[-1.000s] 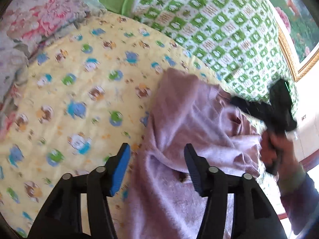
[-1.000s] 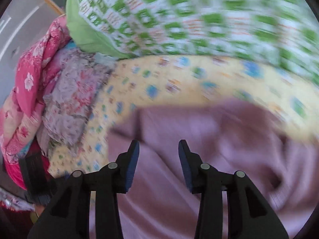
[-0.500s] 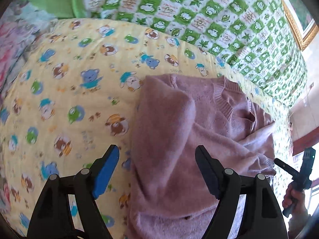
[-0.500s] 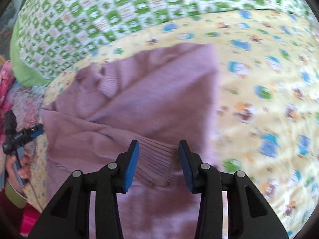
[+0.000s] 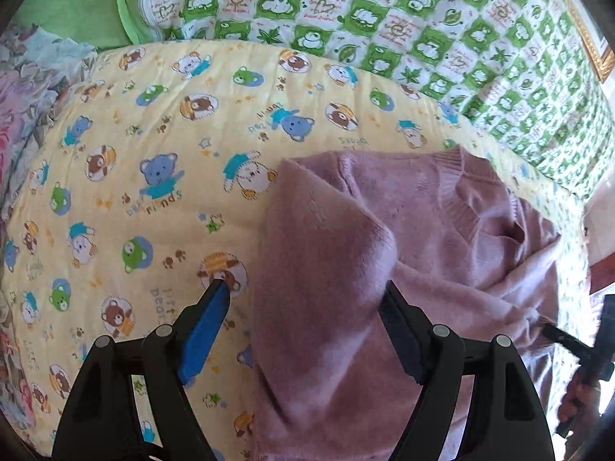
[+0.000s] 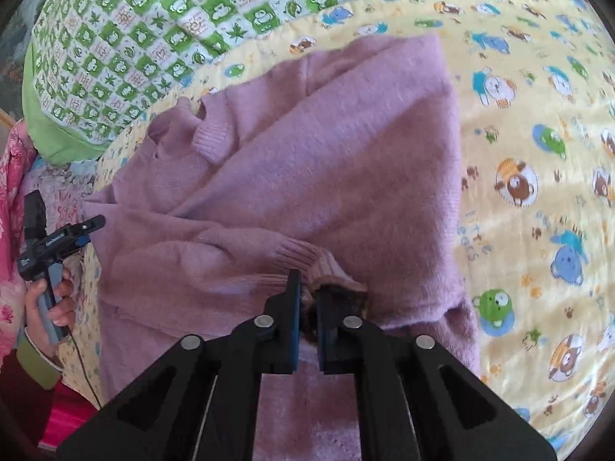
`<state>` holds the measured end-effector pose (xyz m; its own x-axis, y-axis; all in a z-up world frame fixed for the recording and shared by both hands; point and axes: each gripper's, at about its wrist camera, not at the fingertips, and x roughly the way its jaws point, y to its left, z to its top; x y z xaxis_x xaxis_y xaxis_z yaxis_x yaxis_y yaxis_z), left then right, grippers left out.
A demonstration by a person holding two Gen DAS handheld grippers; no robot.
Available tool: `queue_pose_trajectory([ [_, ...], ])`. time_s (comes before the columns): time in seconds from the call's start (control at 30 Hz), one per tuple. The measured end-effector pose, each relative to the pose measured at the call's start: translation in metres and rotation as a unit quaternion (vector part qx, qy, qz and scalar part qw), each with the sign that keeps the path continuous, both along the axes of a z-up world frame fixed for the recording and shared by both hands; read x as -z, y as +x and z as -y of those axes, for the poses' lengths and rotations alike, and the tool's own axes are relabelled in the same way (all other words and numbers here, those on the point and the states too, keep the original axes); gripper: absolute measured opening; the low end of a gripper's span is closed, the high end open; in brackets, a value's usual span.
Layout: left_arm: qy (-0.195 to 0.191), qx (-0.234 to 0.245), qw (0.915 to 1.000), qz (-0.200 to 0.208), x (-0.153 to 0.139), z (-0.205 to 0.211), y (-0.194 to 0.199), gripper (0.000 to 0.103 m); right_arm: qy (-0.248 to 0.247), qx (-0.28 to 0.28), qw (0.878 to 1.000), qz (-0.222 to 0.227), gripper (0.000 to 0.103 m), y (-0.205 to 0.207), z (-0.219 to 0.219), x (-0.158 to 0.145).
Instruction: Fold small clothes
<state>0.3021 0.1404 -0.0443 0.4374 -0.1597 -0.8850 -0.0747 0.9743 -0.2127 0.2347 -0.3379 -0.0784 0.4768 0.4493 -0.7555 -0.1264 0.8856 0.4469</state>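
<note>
Left wrist view: fisheye, mounted behind the left gripper (image 5: 303, 296), looking steeply down along its fingers, close over the pink sweater (image 5: 346, 253) on the yellow bear-print quilt (image 5: 153, 123).
Right wrist view: fisheye, behind the right gripper (image 6: 309, 288), angled down, close over the same sweater (image 6: 326, 161).
Shared: sweater, quilt (image 6: 538, 115), green checked blanket (image 5: 384, 7) (image 6: 153, 30). Each view catches the other gripper at its edge (image 5: 576, 349) (image 6: 90, 224).

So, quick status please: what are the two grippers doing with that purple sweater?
Right gripper just closed on the sweater's ribbed cuff. Left gripper open, straddling the purple sweater's folded edge. Sweater partly folded on the bear-print quilt. Nothing in the way.
</note>
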Motion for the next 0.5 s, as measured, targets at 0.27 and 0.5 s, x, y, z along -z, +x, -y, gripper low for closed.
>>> queue_pose_trajectory([
  [0.27, 0.054, -0.008, 0.9984, -0.010, 0.014, 0.005, 0.016, 0.079, 0.041, 0.001, 0.994, 0.105, 0.007, -0.019, 0.034, -0.072],
  [0.5, 0.081, -0.032, 0.9960, -0.020, 0.033, 0.002, 0.029, 0.081, -0.004, 0.011, 1.000, 0.021, 0.012, -0.005, 0.033, -0.004],
])
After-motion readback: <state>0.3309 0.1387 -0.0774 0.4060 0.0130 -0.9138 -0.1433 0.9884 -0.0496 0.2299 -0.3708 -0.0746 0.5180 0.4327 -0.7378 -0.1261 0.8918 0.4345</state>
